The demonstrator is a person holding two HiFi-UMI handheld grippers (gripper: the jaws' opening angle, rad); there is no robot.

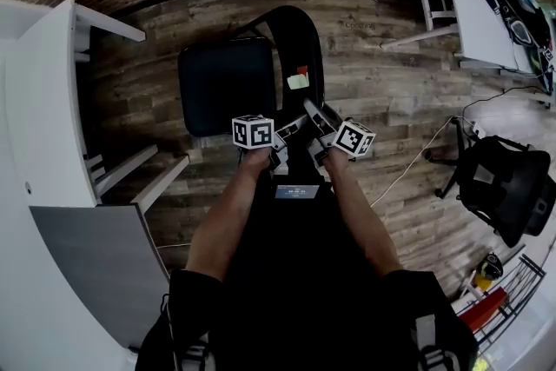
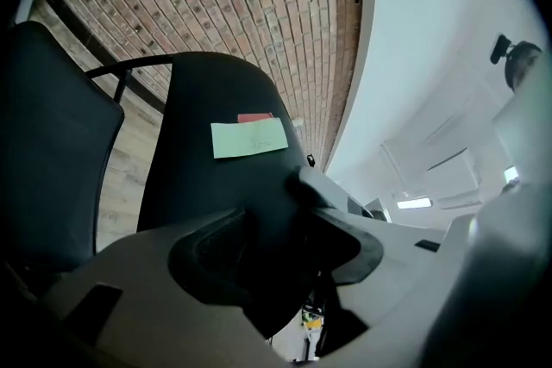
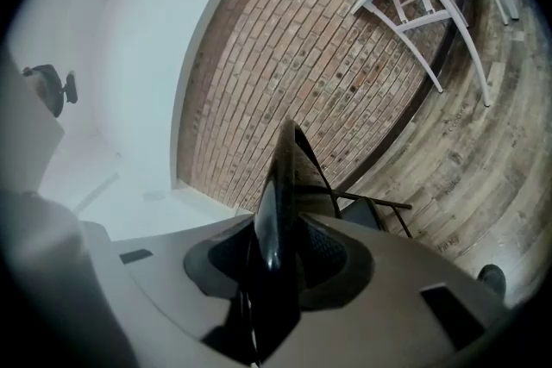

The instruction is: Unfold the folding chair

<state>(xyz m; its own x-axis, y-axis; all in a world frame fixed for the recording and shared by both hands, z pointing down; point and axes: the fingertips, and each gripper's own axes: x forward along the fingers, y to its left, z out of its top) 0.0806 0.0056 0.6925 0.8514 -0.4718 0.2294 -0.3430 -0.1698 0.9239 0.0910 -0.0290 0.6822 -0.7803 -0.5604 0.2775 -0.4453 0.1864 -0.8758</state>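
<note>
**Op:** Where was the chair?

**Eng:** The folding chair point(image 1: 261, 56) stood on the wood floor point(image 1: 391, 82) right in front of you. Its seat point(image 1: 224, 87) was out to your left and its backrest point(image 1: 294, 43) was just past your hands.

**Op:** Grips?

**Eng:** Both were on the backrest, side by side.
- **Left gripper** point(image 2: 285, 250): jaws fairly wide, wrapped round the thick part of the panel below the green note point(image 2: 248, 138).
- **Right gripper** point(image 3: 276, 258): jaws narrow, straddling the panel's edge.

The pads looked seated on both. It was black on black, though, so I'd call the right-side contact probable, not certain.

**Op:** Why hold it there?

**Eng:** My read is that two holds on one panel stopped it twisting and left the seat free to swing. With the seat already spread out, you looked late in the unfold.

**Op:** Which view gave you what?

**Eng:**
- **Head view:** it gave the layout, with the seat beside the backrest and your hands close together. The marker cubes point(image 1: 253, 131) covered the pads.
- **Left gripper view:** it showed the backrest's broad face, with the note and a red note point(image 2: 255, 117) behind it.
- **Right gripper view:** it caught the panel edge-on, so you could see how thin it was. A frame tube point(image 3: 375, 202) showed beyond it.
</note>
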